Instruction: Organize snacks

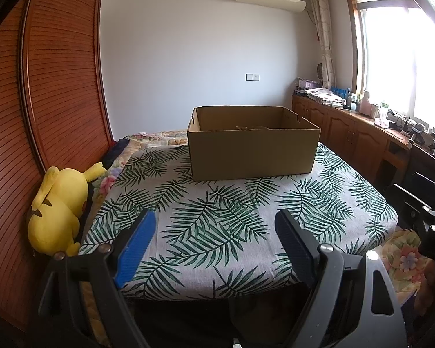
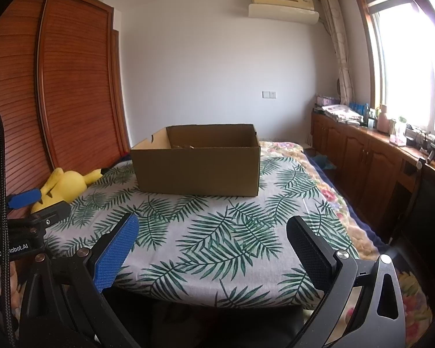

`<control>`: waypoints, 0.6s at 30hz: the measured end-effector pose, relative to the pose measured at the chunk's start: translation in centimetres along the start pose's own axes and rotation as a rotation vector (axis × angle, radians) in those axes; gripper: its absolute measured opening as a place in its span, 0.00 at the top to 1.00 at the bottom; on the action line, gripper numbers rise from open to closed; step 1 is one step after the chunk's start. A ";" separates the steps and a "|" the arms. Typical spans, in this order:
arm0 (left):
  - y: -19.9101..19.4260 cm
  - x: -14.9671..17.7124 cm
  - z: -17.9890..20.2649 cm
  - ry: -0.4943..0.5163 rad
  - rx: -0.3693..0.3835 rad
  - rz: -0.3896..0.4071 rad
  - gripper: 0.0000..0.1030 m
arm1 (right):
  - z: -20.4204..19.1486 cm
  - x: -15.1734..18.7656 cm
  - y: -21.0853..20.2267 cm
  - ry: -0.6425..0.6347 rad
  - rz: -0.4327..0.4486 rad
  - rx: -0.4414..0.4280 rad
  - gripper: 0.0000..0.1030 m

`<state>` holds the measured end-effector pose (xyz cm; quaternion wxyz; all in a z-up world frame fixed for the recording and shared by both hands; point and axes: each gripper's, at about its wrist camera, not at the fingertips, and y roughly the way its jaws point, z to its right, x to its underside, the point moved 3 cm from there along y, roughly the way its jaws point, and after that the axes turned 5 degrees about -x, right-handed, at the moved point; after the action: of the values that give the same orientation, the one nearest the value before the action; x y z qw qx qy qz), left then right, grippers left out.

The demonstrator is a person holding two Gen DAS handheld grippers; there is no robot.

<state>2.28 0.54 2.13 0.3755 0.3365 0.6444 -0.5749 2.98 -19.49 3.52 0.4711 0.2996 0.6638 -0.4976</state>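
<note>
Snacks are barely in sight: the only trace is a scrap of tan wrapping showing above the near wall inside the cardboard box [image 1: 253, 150], which sits open-topped toward twelve o'clock on the palm-leaf cloth [image 1: 211, 226]. What that scrap is, I cannot tell. No loose packets lie on the cloth in either view, so my judgement is that the sorting is either all but finished or the remaining items are somewhere out of frame.

Both claws hang at the near edge, at six o'clock from the box and well apart from it. The left claw [image 1: 214, 232] is released, its fingers spread with nothing between them; the right claw [image 2: 211, 233] is likewise spread and empty, with the other tool visible off at its nine o'clock.

Risks from here, as I judge them:
- The box looks light and rests on soft bedding, so a claw pushing against its near wall would likely slide or tip it rather than reach inside.
- The tall near wall hides the contents from both cameras, so any reach over the rim would be made blind.
- The cloth could bunch under a dragging finger.
- The yellow plush toy [image 1: 58, 211] at nine o'clock lies near the left claw's path and could be knocked.
</note>
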 end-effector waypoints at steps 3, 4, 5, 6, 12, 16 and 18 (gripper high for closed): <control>0.0 0.0 0.0 0.000 -0.001 0.000 0.17 | 0.0 0.0 0.0 -0.001 0.000 0.000 0.00; 0.1 0.1 -0.1 0.002 -0.004 0.001 0.17 | 0.0 0.0 -0.1 -0.001 0.001 -0.001 0.00; 0.1 0.1 0.0 0.003 -0.006 0.000 0.17 | 0.0 0.0 0.0 -0.001 0.000 -0.001 0.00; 0.1 0.1 -0.1 0.003 -0.006 -0.002 0.17 | 0.0 0.0 0.0 -0.001 0.000 -0.002 0.00; 0.2 0.2 -0.1 0.001 -0.007 -0.004 0.17 | 0.1 0.1 0.0 0.000 -0.003 -0.003 0.00; 0.2 0.2 -0.1 0.001 -0.006 -0.004 0.17 | 0.1 0.1 0.0 -0.001 -0.003 -0.003 0.00; 0.2 0.2 -0.1 0.001 -0.007 -0.004 0.17 | 0.1 0.1 0.0 0.001 -0.004 -0.003 0.00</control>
<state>2.38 0.64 1.84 0.3752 0.3343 0.6474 -0.5731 2.98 -19.64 3.42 0.4704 0.2980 0.6653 -0.4973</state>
